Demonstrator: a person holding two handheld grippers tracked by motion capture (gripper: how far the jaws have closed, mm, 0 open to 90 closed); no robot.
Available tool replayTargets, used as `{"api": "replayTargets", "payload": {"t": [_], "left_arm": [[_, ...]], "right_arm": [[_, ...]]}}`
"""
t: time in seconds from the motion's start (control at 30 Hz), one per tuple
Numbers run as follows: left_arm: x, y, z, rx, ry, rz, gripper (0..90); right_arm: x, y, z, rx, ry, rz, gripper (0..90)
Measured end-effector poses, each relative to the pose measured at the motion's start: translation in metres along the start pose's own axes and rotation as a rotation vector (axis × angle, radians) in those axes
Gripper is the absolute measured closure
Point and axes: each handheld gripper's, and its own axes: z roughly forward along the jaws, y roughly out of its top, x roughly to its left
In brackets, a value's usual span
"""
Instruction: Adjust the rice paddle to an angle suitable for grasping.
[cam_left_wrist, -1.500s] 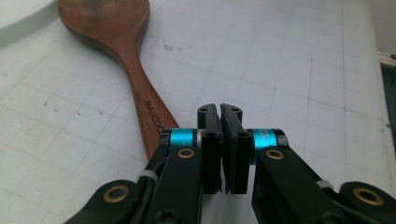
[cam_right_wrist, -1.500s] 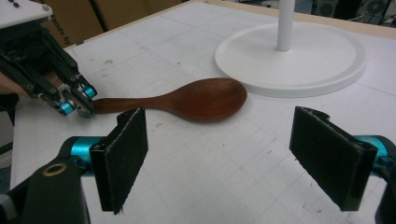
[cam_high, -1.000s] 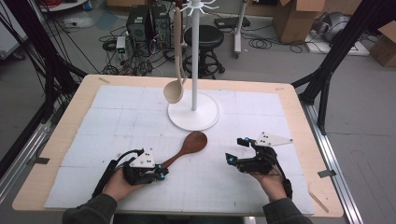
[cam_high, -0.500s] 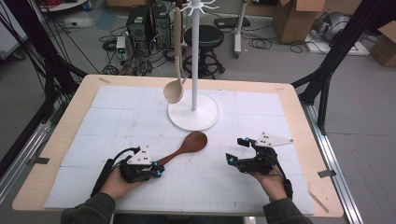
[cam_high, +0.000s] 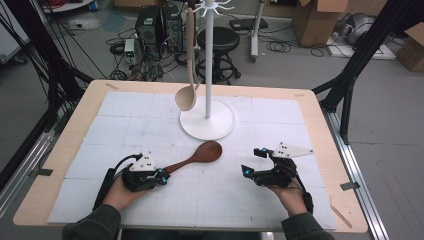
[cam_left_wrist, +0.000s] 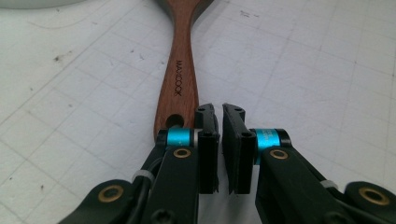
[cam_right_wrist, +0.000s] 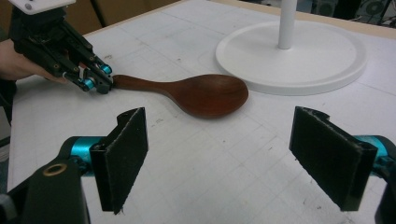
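I'm keeping my left gripper (cam_left_wrist: 219, 140) nearly shut, gripping nothing, beside the handle end of the dark brown wooden spoon (cam_high: 197, 156), whose bowl is pointing to 2 o'clock; my right gripper (cam_right_wrist: 233, 154) is hanging wide open, empty, farther off.

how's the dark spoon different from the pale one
The dark spoon is reddish-brown wood lying flat on the table; the pale spoon is light wood hanging upright from the white stand, bowl down. The dark spoon's handle end lies beside the left gripper; no gripper is near the pale spoon. Both are wooden.
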Motion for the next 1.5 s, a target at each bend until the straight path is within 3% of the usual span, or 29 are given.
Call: {"api": "replayTargets", "payload": {"t": [0.47, 0.7, 0.8, 0.93, 1.1, 1.5], "left_arm": [[0.006, -0.003, -0.004, -0.006, 0.013, -0.019, 83.1], [0.006, 0.002, -0.011, -0.086, 0.024, -0.034, 76.6], [0.008, 0.007, -0.012, -0.107, 0.034, -0.046, 68.4], [0.009, 0.012, -0.009, -0.085, 0.055, -0.034, 58.9], [0.013, 0.018, -0.003, -0.072, 0.063, -0.035, 53.9], [0.018, 0.016, 0.011, -0.028, 0.078, -0.035, 53.1]], "right_arm": [[0.001, 0.0, 0.0, 0.002, 0.0, 0.002, 18.9], [0.002, 0.0, 0.001, 0.003, 0.007, 0.002, 18.9], [0.001, 0.0, 0.002, -0.001, 0.007, 0.002, 18.9], [0.001, 0.001, 0.003, 0.001, 0.005, 0.0, 18.9], [0.0, 0.001, 0.003, 0.001, 0.008, 0.001, 18.9], [0.0, 0.001, 0.006, 0.005, 0.012, -0.002, 18.9]]}}
